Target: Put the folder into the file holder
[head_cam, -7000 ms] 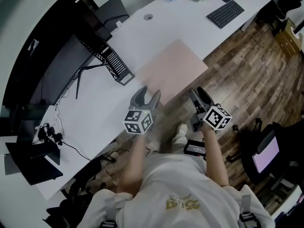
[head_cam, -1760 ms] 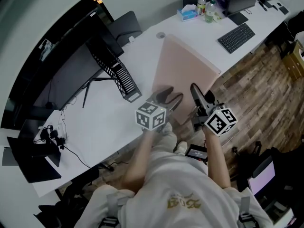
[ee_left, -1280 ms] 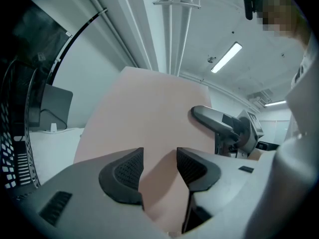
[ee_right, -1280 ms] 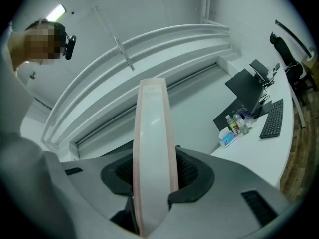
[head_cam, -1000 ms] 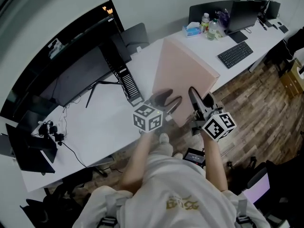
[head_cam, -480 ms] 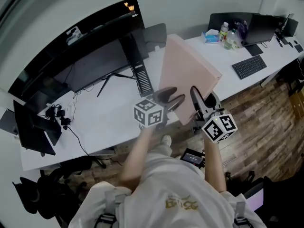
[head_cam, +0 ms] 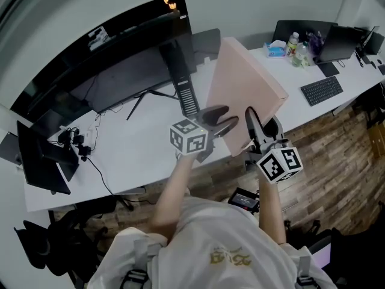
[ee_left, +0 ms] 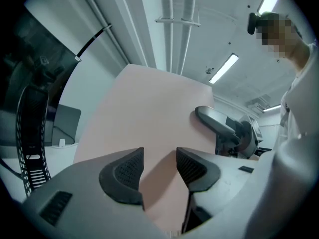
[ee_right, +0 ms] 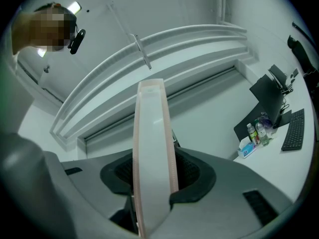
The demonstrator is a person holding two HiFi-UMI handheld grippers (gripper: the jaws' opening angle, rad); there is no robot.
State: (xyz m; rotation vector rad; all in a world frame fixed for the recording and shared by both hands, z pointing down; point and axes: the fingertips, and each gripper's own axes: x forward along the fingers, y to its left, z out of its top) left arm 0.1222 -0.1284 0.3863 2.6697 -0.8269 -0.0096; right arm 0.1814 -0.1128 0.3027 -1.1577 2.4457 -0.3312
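The pink folder point(head_cam: 243, 92) is off the white desk point(head_cam: 132, 152), tilted up on edge. My right gripper point(head_cam: 257, 128) is shut on its near edge; in the right gripper view the folder point(ee_right: 152, 133) runs edge-on between the pads of the right gripper point(ee_right: 153, 176). My left gripper point(head_cam: 226, 117) is open, with its jaws lying flat against the folder's lower face. In the left gripper view the folder point(ee_left: 149, 118) fills the gap of the left gripper point(ee_left: 159, 166). The black wire file holder point(head_cam: 188, 98) stands on the desk just left of the folder, also at the left edge point(ee_left: 30, 148).
A dark monitor point(head_cam: 120, 80) stands behind the file holder. A keyboard point(head_cam: 322, 91), bottles point(head_cam: 296, 44) and a tissue box point(head_cam: 277, 50) lie at the desk's far right. Cables point(head_cam: 72, 143) and a black device point(head_cam: 42, 161) sit at the left. Wooden floor lies below.
Both grippers have raised the folder off the desk and stood it more upright. Over the last second it has risen a little further, beside the file holder.
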